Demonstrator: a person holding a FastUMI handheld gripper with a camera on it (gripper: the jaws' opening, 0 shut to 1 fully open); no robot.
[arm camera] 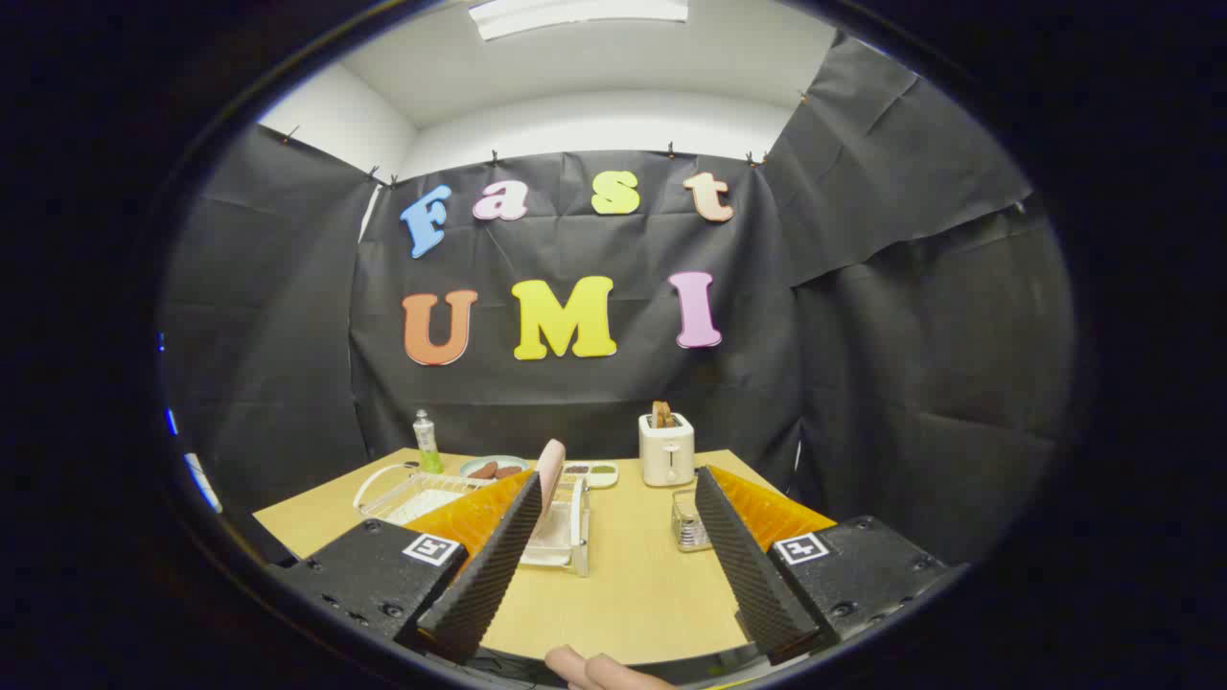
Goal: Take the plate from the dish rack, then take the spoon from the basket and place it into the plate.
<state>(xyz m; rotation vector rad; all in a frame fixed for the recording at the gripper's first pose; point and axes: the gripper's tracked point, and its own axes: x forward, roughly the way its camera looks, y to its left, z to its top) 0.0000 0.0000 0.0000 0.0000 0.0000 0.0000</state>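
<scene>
Gripper (613,484) held wide open above the near edge of the wooden table (633,585), its fingers clasping nothing.

From the fingers, the white dish rack (566,527) lies at about 11 o'clock, just ahead of the left fingertip, with the pink plate (549,471) standing upright in it. The white toaster (666,448) sits at 12 o'clock beyond them. A small wire basket (686,522) stands at 1 o'clock beside the right finger; whether it holds the spoon cannot be told.
</scene>
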